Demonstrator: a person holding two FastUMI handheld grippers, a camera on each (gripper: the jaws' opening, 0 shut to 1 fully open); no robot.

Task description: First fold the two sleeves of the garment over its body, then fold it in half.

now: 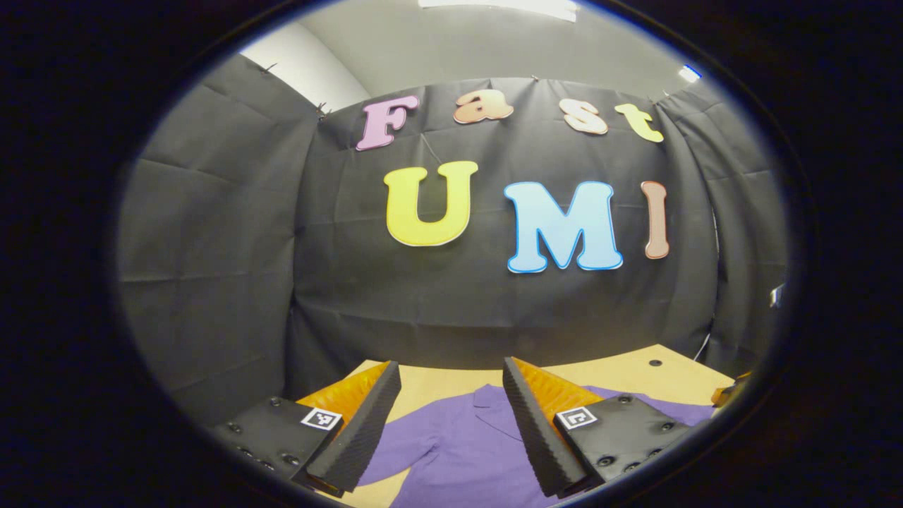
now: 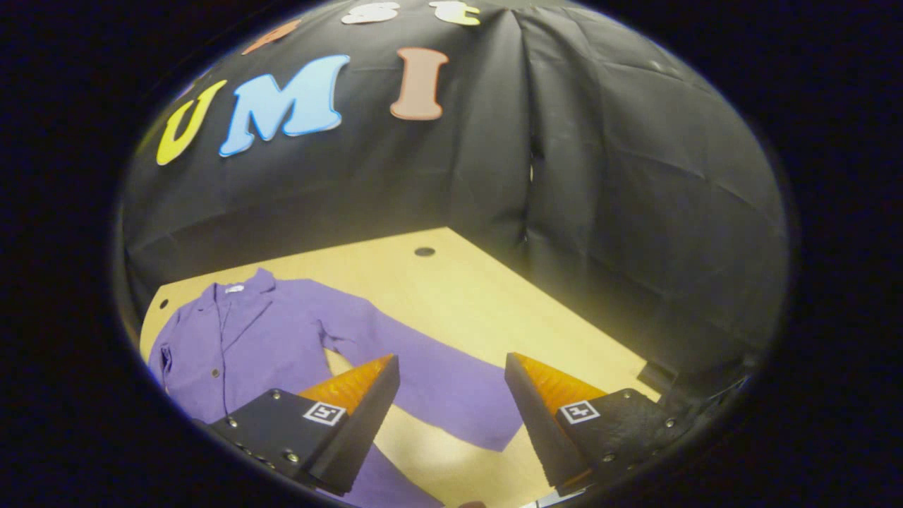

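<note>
a purple garment (image 2: 261,339) is seen laid flat on the wooden surface (image 2: 451,282), collar toward the booth wall, in the lower left of the right gripper view. one sleeve (image 2: 430,381) is stretched away from the body toward the lower centre of that frame, not yet folded over. in the left gripper view, the garment's collar and another sleeve (image 1: 402,444) are seen at the bottom centre, that sleeve also spread out to the side.

the right claw (image 2: 451,409) is held released above the outstretched sleeve, nothing gripped between its fingers; whether it touches the cloth cannot be told. the left claw (image 1: 451,423) is likewise spread apart over the garment, with nothing grasped.

the task is judged to be at its very start: neither sleeve has been folded over the body, and the fold in half is also left to be done.
</note>
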